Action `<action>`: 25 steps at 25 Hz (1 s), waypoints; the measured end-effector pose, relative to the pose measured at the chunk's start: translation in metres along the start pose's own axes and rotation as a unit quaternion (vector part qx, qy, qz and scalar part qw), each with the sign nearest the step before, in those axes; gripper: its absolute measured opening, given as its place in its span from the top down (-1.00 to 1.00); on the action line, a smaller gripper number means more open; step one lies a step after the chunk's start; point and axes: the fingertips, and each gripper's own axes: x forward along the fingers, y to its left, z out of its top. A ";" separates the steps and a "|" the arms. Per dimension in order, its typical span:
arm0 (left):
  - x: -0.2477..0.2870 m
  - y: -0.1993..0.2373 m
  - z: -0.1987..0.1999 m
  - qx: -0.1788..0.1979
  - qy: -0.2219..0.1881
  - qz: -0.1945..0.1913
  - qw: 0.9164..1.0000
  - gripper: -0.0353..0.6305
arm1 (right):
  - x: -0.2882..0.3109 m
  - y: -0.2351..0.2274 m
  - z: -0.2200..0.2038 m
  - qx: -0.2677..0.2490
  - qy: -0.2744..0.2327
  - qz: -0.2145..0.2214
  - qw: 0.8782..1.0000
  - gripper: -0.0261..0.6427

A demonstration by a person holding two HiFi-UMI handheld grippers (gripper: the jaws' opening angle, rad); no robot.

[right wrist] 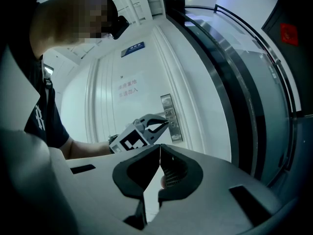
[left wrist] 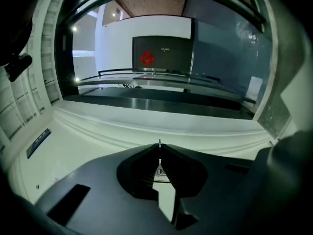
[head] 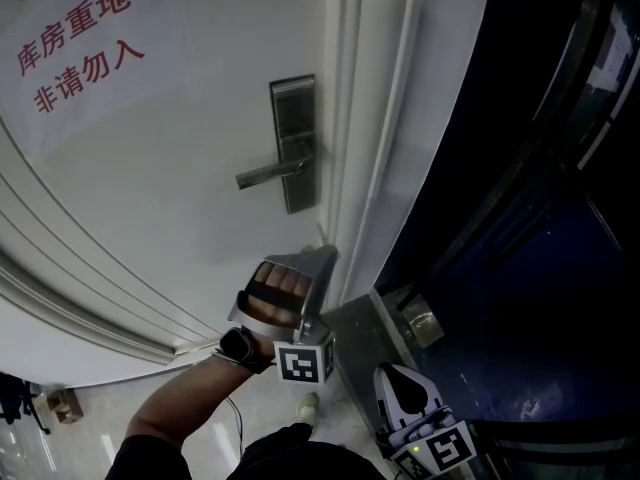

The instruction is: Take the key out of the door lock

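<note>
The door lock (head: 292, 143) is a grey metal plate with a lever handle (head: 268, 174) on the white door (head: 150, 198). My left gripper (head: 328, 252), held in a hand, points at the door edge a little below the plate. In the left gripper view its jaws (left wrist: 159, 146) are shut on a small metal key (left wrist: 159, 170); the thin blade sticks out past the tips. In the right gripper view the left gripper (right wrist: 165, 125) sits just beside the lock plate (right wrist: 172, 117). My right gripper (head: 387, 373) hangs low at the bottom, shut and empty (right wrist: 160, 147).
A paper notice with red characters (head: 80, 38) hangs on the door at upper left. The white door frame (head: 385, 118) runs right of the lock. Dark glass panelling (head: 540, 218) fills the right side. A metal bracket (head: 420, 323) sits at its lower corner.
</note>
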 end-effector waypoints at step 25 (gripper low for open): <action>-0.198 0.027 0.129 -0.017 -0.075 0.001 0.997 0.87 | -0.101 0.057 0.002 -0.042 -0.020 0.022 0.999 0.89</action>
